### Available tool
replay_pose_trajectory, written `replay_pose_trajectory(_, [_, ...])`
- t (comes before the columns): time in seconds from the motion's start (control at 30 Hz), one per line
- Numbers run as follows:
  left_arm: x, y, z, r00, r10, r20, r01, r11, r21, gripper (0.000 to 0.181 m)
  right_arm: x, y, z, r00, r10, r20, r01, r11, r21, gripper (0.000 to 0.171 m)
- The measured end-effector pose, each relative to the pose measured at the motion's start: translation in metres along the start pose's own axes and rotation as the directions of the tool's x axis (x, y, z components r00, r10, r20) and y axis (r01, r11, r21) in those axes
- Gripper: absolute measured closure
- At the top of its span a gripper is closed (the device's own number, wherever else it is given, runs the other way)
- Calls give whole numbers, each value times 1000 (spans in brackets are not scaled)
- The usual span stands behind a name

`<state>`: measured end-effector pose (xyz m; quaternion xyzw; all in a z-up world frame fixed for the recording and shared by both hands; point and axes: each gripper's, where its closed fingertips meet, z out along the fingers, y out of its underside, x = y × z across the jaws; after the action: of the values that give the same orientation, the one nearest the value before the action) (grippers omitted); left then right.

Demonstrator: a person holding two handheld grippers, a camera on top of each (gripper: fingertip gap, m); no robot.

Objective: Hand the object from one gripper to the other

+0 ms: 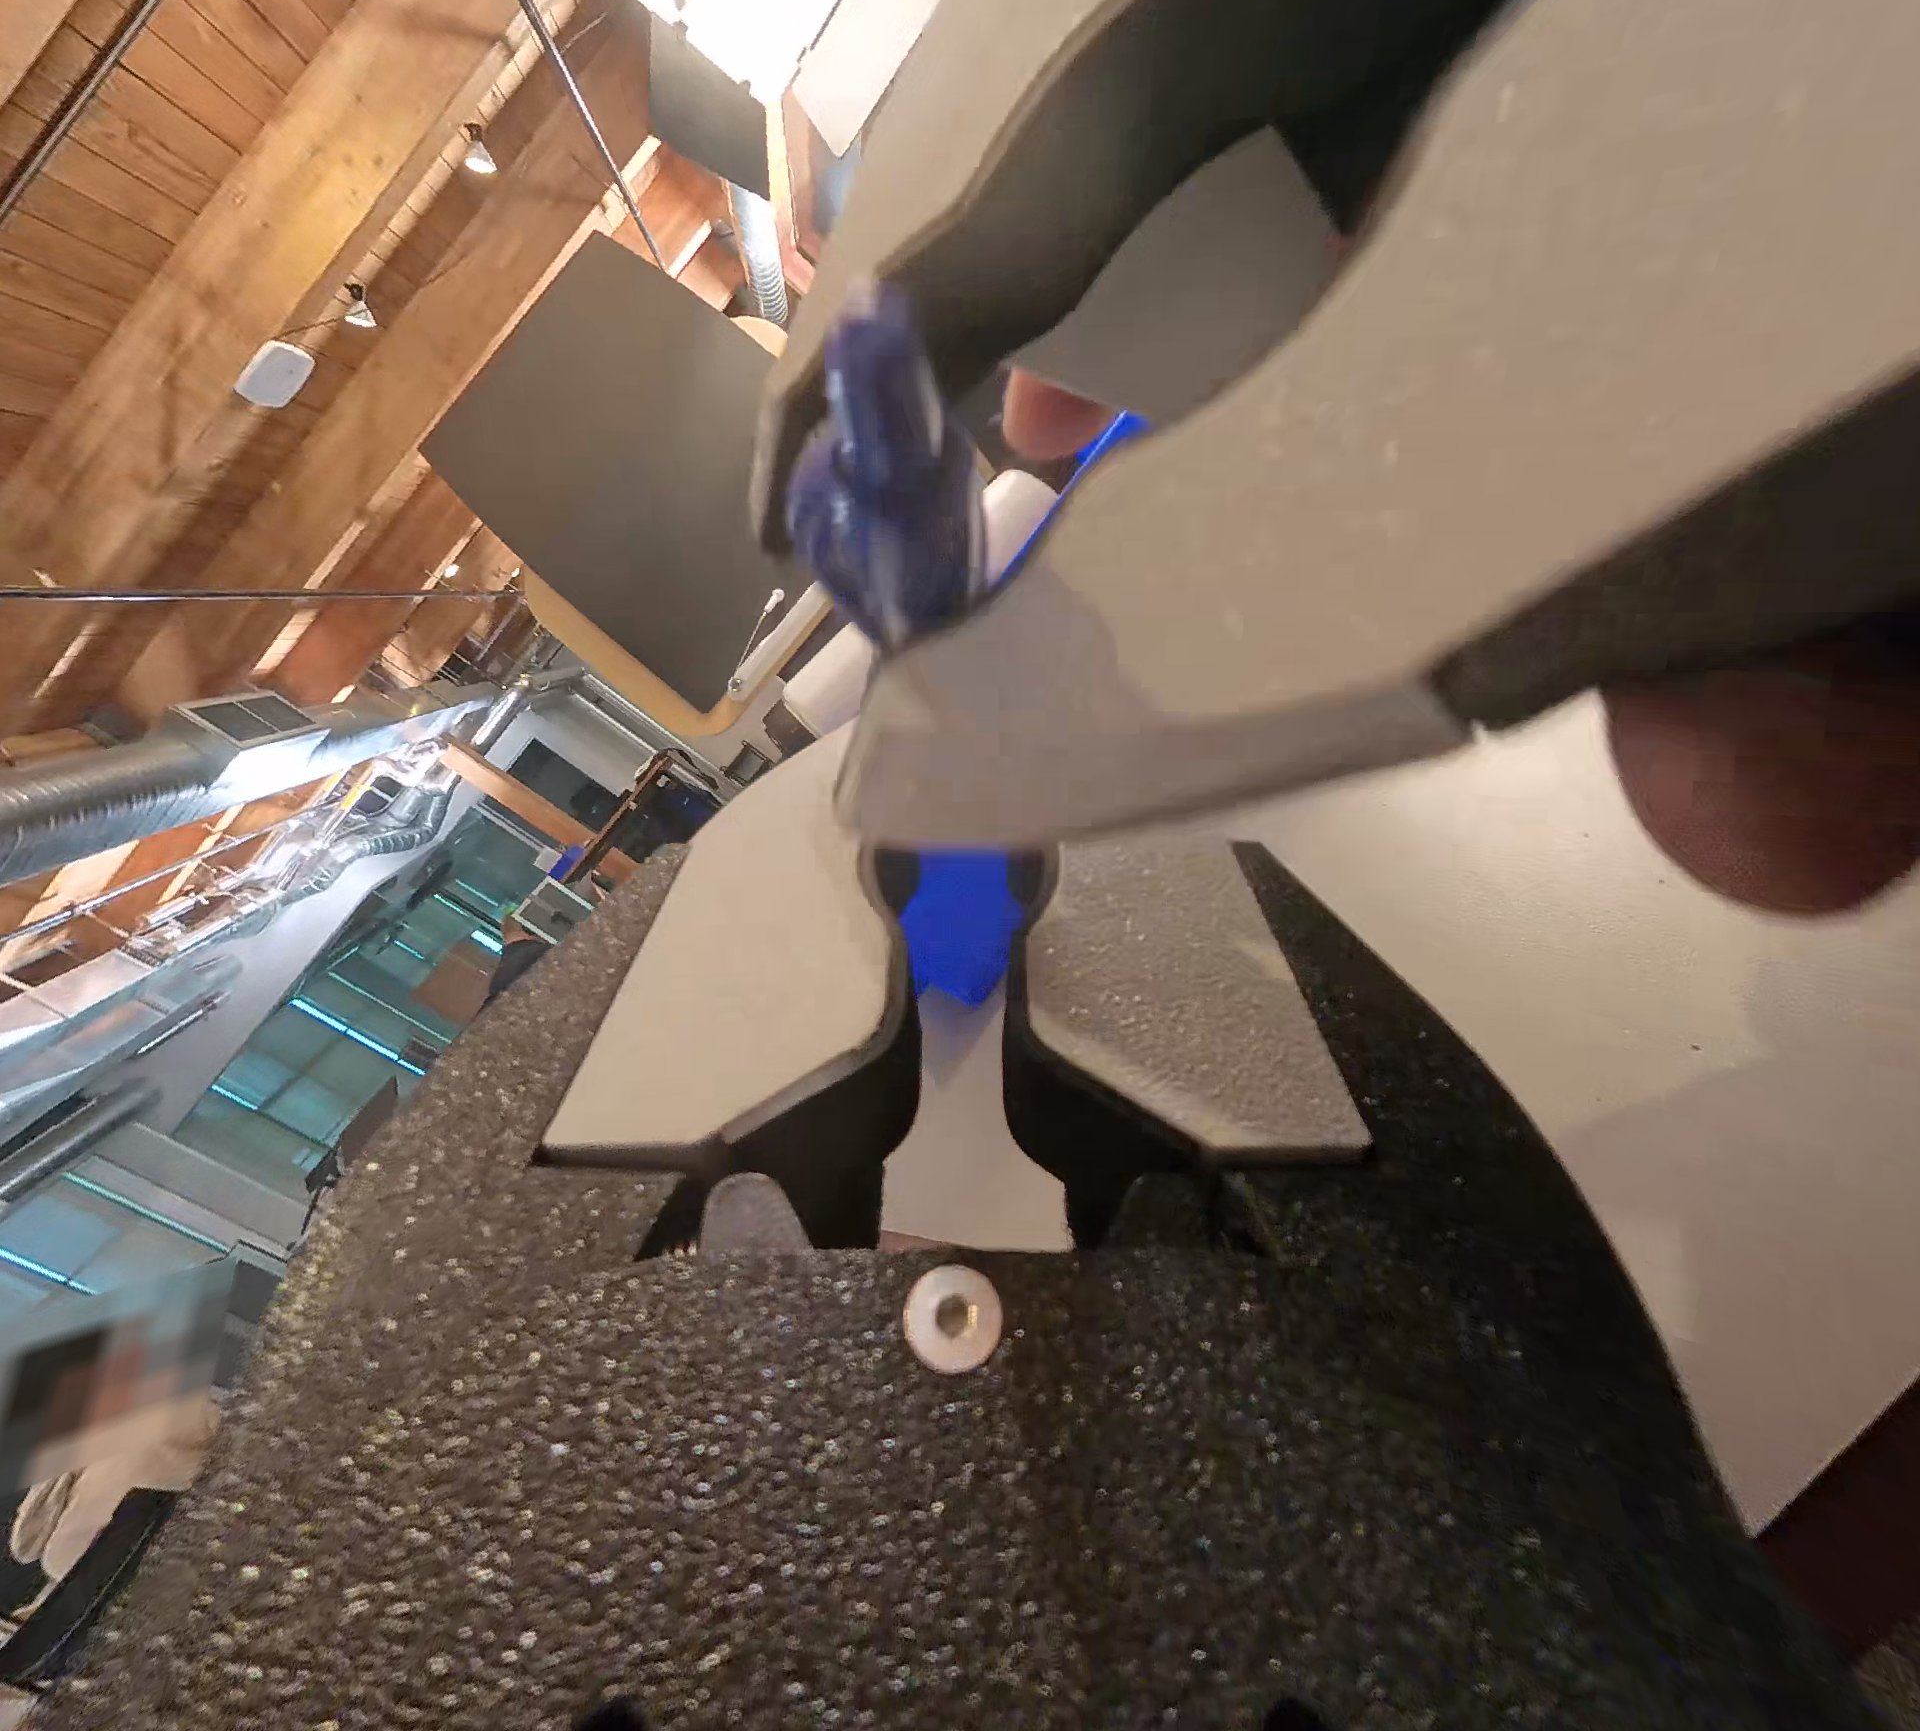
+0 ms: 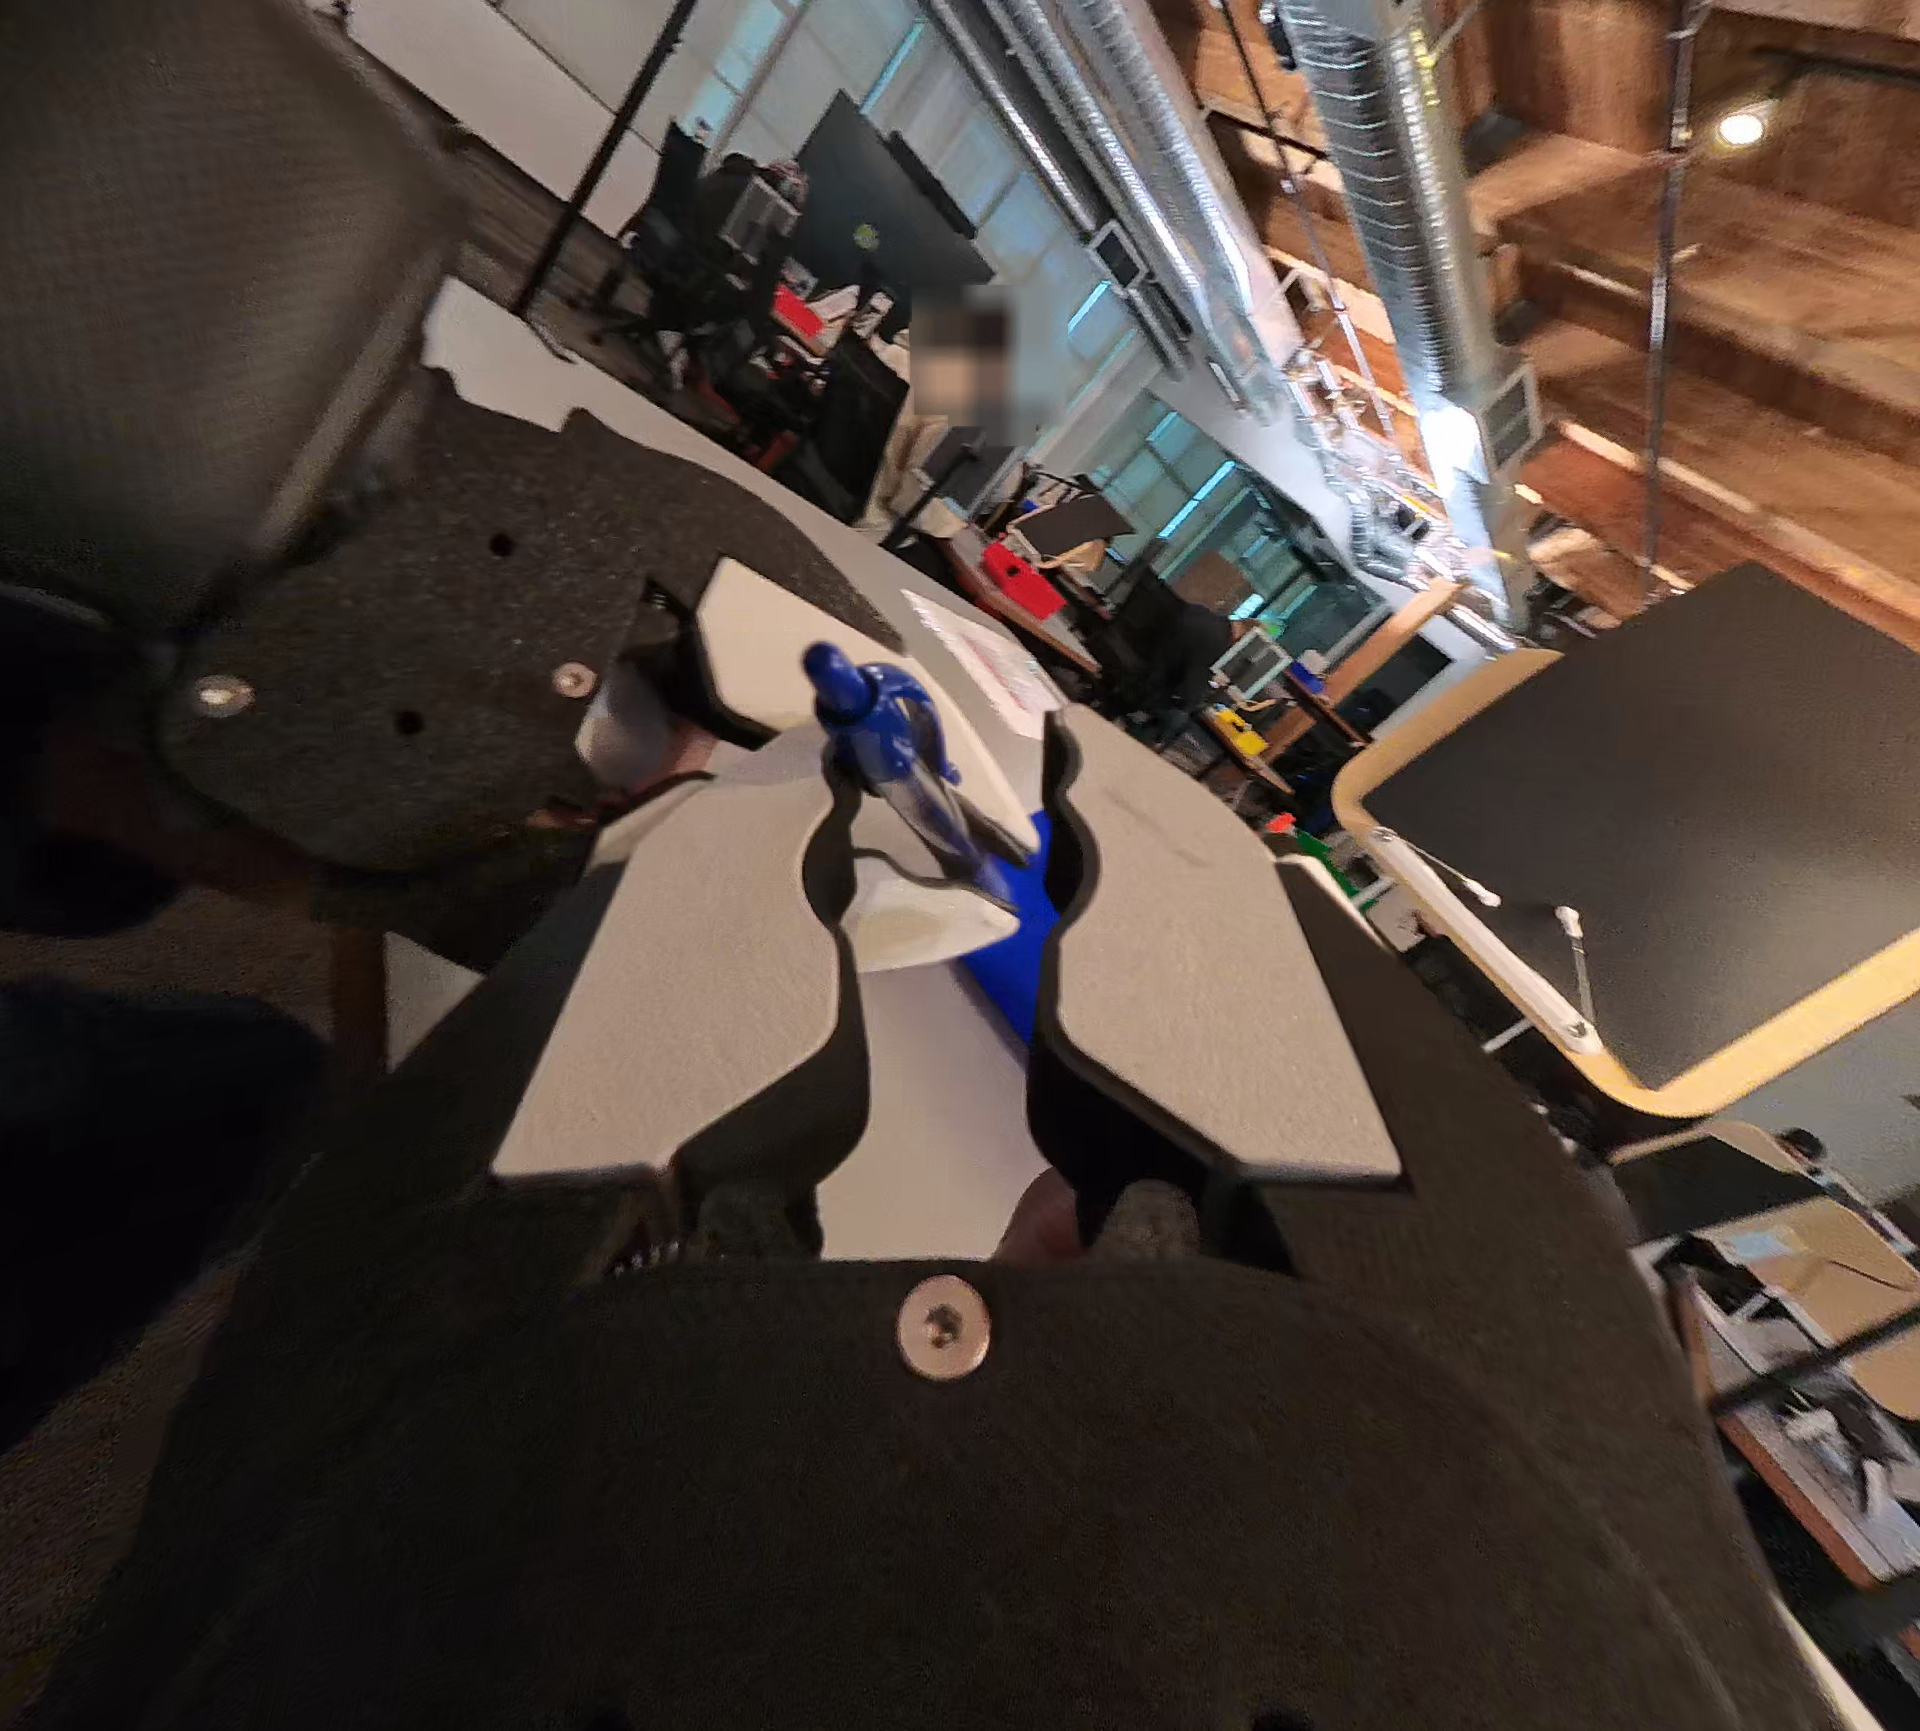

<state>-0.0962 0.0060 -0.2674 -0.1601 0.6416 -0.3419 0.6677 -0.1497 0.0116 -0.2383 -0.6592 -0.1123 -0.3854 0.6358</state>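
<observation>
Ballpoint pen (image 2: 883, 746) is in mid-air, clicker end up. Left tongs (image 1: 961, 912) are narrow, and we judge them clamped on its blue lower end. Right tongs (image 2: 940, 777) are partly open astride the clear barrel. The pen looks light, stiff and slick. We suggest gripping mid-barrel, below the clip.

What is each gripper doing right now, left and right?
Left gripper: shut on the blue pen, apparently on its lower part.
Right gripper: open, fingers either side of the pen, not clamped.
</observation>
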Motion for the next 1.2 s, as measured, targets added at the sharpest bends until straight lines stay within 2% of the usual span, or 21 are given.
replay_pose_trajectory(0.13, [-8,-1,-3,999,18,37,-19,1000,17,168,16,3,-5,998,57,-31,-57,998,-3,153])
replay_pose_trajectory(0.27, [-8,-4,-5,994,104,39,-106,994,42,168,18,12,-9,994,104,33,-102,993,-55,153])
replay_pose_trajectory(0.43, [-2,0,-5,962,274,12,-274,961,42,169,12,23,-13,992,79,101,-63,986,-155,151])
replay_pose_trajectory(0.6, [2,0,-6,952,305,-8,-304,951,53,169,4,27,-14,985,67,156,-38,982,-183,157])
replay_pose_trajectory(0.7, [5,0,-5,981,182,-70,-177,982,74,167,4,29,-14,985,59,161,-29,982,-187,158])
replay_pose_trajectory(0.8, [2,-4,-7,987,-47,-154,62,993,96,153,13,29,-16,992,52,115,-32,986,-164,158])
replay_pose_trajectory(0.87, [-4,-10,-8,944,-243,-223,270,958,99,144,23,26,-19,995,59,79,-49,991,-128,159])
replay_pose_trajectory(0.93, [-12,-14,-9,820,-483,-307,524,849,62,135,33,22,-23,998,55,35,-52,995,-80,159])
replay_pose_trajectory(0.97, [-17,-16,-9,717,-605,-345,653,756,31,130,39,20,-25,999,52,6,-52,997,-58,158])
replay_pose_trajectory(1.03, [-26,-20,-9,429,-804,-411,871,489,-48,125,48,16,-29,998,46,-45,-46,999,-10,158])
replay_pose_trajectory(1.07, [-29,-22,-9,257,-857,-446,939,330,-95,125,50,13,-30,997,45,-58,-44,999,16,158])
replay_pose_trajectory(1.13, [-27,-27,-9,-79,-865,-495,975,37,-220,126,50,6,-33,997,41,-66,-36,996,76,158])
replay_pose_trajectory(1.2, [-20,-35,-10,-327,-790,-519,926,-158,-343,125,45,1,-34,998,32,-50,-26,992,121,158])
